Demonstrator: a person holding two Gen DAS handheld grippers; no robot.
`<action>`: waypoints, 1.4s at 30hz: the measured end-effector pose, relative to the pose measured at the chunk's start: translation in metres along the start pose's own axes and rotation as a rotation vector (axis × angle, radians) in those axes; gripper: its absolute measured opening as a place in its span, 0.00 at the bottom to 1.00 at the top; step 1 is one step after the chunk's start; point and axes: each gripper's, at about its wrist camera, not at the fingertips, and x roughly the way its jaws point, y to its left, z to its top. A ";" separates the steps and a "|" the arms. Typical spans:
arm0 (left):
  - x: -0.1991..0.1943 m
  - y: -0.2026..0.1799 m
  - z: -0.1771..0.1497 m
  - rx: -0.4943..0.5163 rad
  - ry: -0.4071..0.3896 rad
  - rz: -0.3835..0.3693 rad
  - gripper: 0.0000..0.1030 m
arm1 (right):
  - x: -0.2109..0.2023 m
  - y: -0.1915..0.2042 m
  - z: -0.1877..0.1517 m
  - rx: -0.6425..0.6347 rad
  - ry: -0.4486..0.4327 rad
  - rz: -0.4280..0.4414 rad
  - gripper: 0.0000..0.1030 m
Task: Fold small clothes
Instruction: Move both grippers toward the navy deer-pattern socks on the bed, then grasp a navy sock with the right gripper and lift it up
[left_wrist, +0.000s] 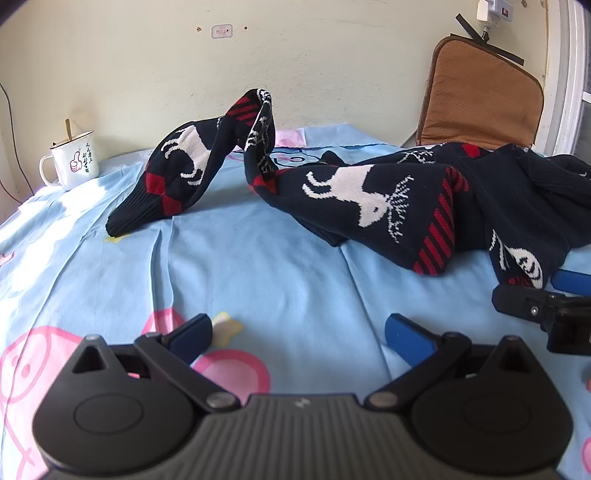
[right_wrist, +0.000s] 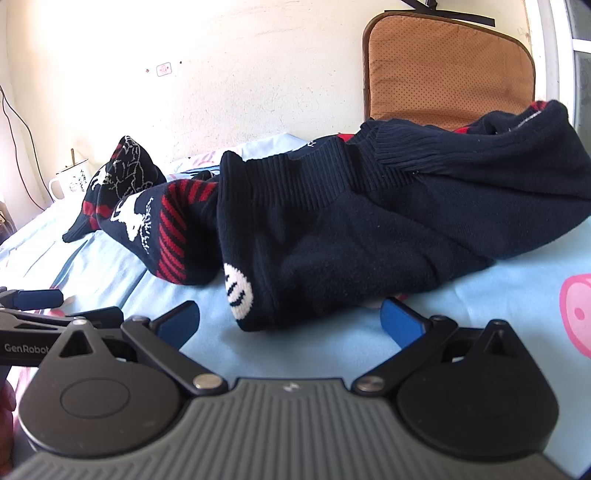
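Both tools are empty. The left gripper (left_wrist: 297, 330) has its blue fingers spread wide over bare bedsheet (left_wrist: 258, 266), touching nothing. The right gripper (right_wrist: 290, 317) is equally wide open; a lower edge of the navy sweater (right_wrist: 369, 229) lies between its fingers, perhaps just brushing the right one, though the view is too close to be sure. The sweater is crumpled across the bed toward the far right edge, one sleeve (left_wrist: 192, 166) arching up toward the far left corner near the mug (left_wrist: 74, 162). No fold shows; flattening and folding all remain.
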 end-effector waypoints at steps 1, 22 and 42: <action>0.000 0.000 0.000 0.001 0.000 -0.001 1.00 | 0.000 0.000 0.000 0.000 0.000 0.000 1.00; -0.006 0.009 0.000 -0.041 -0.022 -0.055 1.00 | -0.018 -0.009 -0.007 0.023 -0.043 0.065 0.79; -0.008 0.042 0.012 -0.228 -0.058 -0.321 1.00 | -0.027 0.001 0.033 -0.144 -0.096 0.094 0.60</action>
